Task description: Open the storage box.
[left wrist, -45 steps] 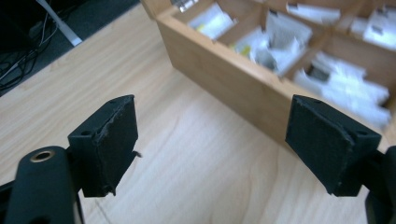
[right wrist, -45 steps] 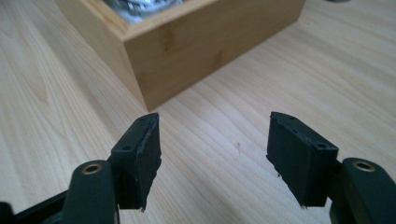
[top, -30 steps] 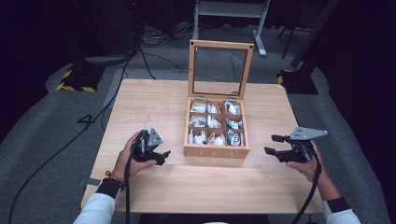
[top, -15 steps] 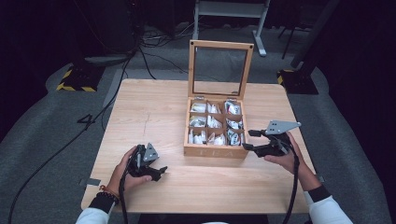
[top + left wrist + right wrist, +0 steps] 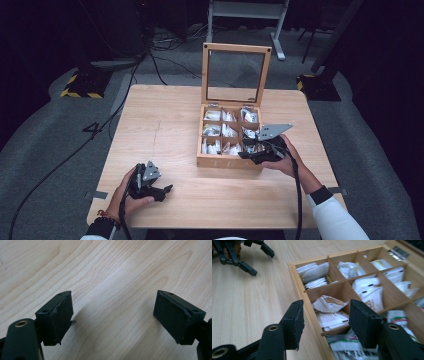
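Note:
A wooden box [image 5: 227, 161] with nine compartments holds white packets [image 5: 222, 131]; its glass lid [image 5: 235, 47] stands upright at the back. My right gripper [image 5: 246, 154] hovers over the box's front right corner. Its jaws have just been closing. In the right gripper view my right gripper [image 5: 325, 315] is still open, straddling the box's front wall [image 5: 299, 287], with a crumpled packet [image 5: 327, 303] lying beyond the gap, untouched. My left gripper [image 5: 162, 192] rests low near the table's front left. It is open over bare wood, with nothing between the pads of my left gripper [image 5: 112, 312].
The light wooden table [image 5: 165, 130] has free room left of the box and along its front. The left gripper [image 5: 262, 262] shows far off in the right gripper view. Cables [image 5: 100, 130] and yellow-black striped bases [image 5: 80, 87] lie on the grey floor around.
The right hand has swung left from the table's right edge to the box's front right corner. The left hand has drawn back toward the front edge and sunk lower.

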Demonstrator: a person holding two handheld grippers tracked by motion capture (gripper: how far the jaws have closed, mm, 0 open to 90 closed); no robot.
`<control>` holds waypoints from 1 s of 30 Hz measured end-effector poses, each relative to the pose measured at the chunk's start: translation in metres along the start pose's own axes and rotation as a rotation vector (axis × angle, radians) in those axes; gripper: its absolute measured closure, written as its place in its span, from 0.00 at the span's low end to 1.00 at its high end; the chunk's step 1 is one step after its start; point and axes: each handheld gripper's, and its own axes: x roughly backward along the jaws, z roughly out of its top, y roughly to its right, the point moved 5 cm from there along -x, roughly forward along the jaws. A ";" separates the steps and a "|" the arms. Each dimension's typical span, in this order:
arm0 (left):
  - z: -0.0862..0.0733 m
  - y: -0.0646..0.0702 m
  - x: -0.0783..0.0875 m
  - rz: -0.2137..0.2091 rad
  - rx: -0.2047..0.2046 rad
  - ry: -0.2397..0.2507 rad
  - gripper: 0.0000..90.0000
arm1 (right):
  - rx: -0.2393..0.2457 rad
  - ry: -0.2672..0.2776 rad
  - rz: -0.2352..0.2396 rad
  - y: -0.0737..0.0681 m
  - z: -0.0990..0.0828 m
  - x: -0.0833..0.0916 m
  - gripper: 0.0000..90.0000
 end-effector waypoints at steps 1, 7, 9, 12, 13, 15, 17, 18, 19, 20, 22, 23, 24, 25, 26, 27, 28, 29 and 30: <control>-0.001 0.000 0.000 0.001 0.011 0.005 0.18 | 0.006 -0.008 0.006 -0.001 0.001 -0.004 0.52; -0.006 0.000 0.002 -0.016 0.051 0.018 0.19 | 0.026 -0.034 0.042 -0.005 0.010 -0.022 0.60; -0.007 0.000 0.003 -0.014 0.046 0.020 0.19 | 0.031 -0.053 0.050 -0.006 0.012 -0.028 0.61; -0.007 0.000 0.003 -0.022 0.051 0.019 0.18 | 0.028 -0.072 0.062 -0.005 0.014 -0.036 0.64; -0.007 0.000 0.003 -0.022 0.049 0.018 0.18 | 0.027 -0.073 0.055 -0.004 0.014 -0.038 0.65; -0.007 -0.001 0.003 -0.025 0.042 0.018 0.18 | 0.021 -0.077 0.059 -0.003 0.014 -0.042 0.66; -0.007 -0.001 0.002 -0.032 0.041 0.018 0.18 | 0.017 -0.081 0.059 -0.002 0.013 -0.046 0.68; -0.007 -0.001 0.002 -0.032 0.041 0.021 0.18 | 0.017 -0.078 0.056 -0.002 0.013 -0.047 0.70; -0.007 -0.001 0.002 -0.032 0.041 0.022 0.18 | 0.015 -0.076 0.054 -0.001 0.014 -0.048 0.71; -0.007 -0.001 0.002 -0.035 0.040 0.019 0.18 | 0.013 -0.073 0.046 0.000 0.014 -0.048 0.73; -0.007 -0.001 0.002 -0.036 0.039 0.019 0.18 | 0.006 -0.076 0.037 0.002 0.013 -0.049 0.75; -0.007 -0.001 0.002 -0.037 0.038 0.018 0.18 | 0.001 -0.077 0.035 0.003 0.013 -0.050 0.76; -0.007 -0.002 0.002 -0.040 0.037 0.019 0.18 | -0.007 -0.076 0.037 0.004 0.012 -0.051 0.76; -0.007 -0.002 0.002 -0.039 0.035 0.019 0.18 | -0.014 -0.081 0.036 0.004 0.012 -0.051 0.76; -0.007 -0.002 0.002 -0.039 0.032 0.019 0.18 | -0.012 -0.085 0.034 0.005 0.011 -0.051 0.77; -0.007 -0.002 0.002 -0.039 0.032 0.020 0.18 | -0.011 -0.091 0.030 0.004 0.011 -0.052 0.78; -0.007 -0.002 0.002 -0.043 0.030 0.018 0.18 | -0.007 -0.104 0.021 0.005 0.011 -0.053 0.79; -0.007 -0.002 0.002 -0.044 0.029 0.017 0.18 | 0.000 -0.122 0.011 0.005 0.010 -0.055 0.79; -0.007 -0.002 0.002 -0.044 0.029 0.018 0.18 | 0.009 -0.136 0.004 0.004 0.010 -0.056 0.81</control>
